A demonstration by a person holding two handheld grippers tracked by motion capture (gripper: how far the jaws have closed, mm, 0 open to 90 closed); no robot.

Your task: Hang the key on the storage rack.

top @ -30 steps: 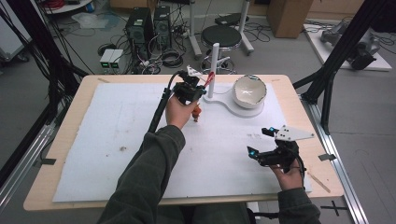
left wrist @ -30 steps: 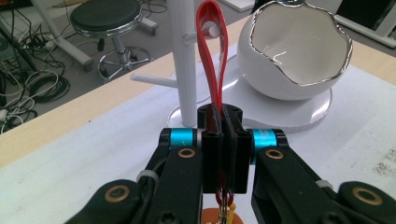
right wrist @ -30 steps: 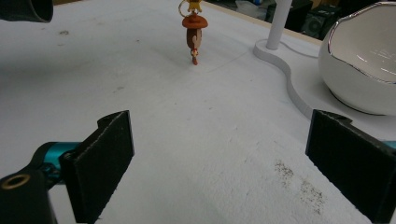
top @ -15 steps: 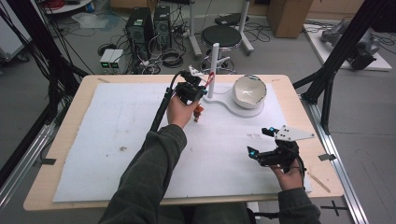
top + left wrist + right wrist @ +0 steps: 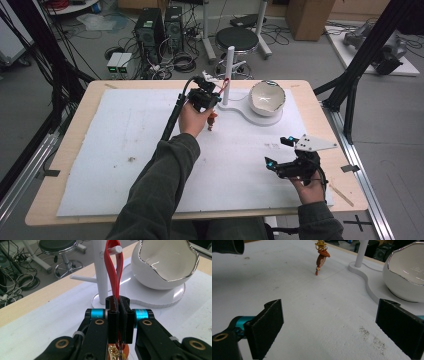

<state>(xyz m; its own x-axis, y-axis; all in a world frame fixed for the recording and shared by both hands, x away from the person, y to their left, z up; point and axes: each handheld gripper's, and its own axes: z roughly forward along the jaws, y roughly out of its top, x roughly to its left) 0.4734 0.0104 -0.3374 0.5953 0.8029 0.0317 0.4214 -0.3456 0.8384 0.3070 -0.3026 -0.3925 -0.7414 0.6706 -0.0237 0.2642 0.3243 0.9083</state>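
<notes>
Presently, the white bowl (image 5: 267, 98) sits on the white stand base (image 5: 248, 112) at the far side of the counter (image 5: 75, 120); its inside looks empty as far as the high view shows. Left tongs (image 5: 119, 305) are pressed together on the red strap (image 5: 112, 272), just beside the stand's upright post (image 5: 229, 75); the strap loops up over a peg (image 5: 115, 249) on that post. A small orange charm (image 5: 321, 258) hangs below the left tongs, its tip near the white mat (image 5: 125, 150), on the near side of the post. Left hand (image 5: 194, 117) reaches forward with the forearm stretched across the mat. Right tongs (image 5: 329, 325) stand wide apart, nothing between them, well apart from the post, low over the mat's near right corner, aimed towards the bowl. A black stool (image 5: 243, 39) stands beyond the counter's far edge, behind the post.
</notes>
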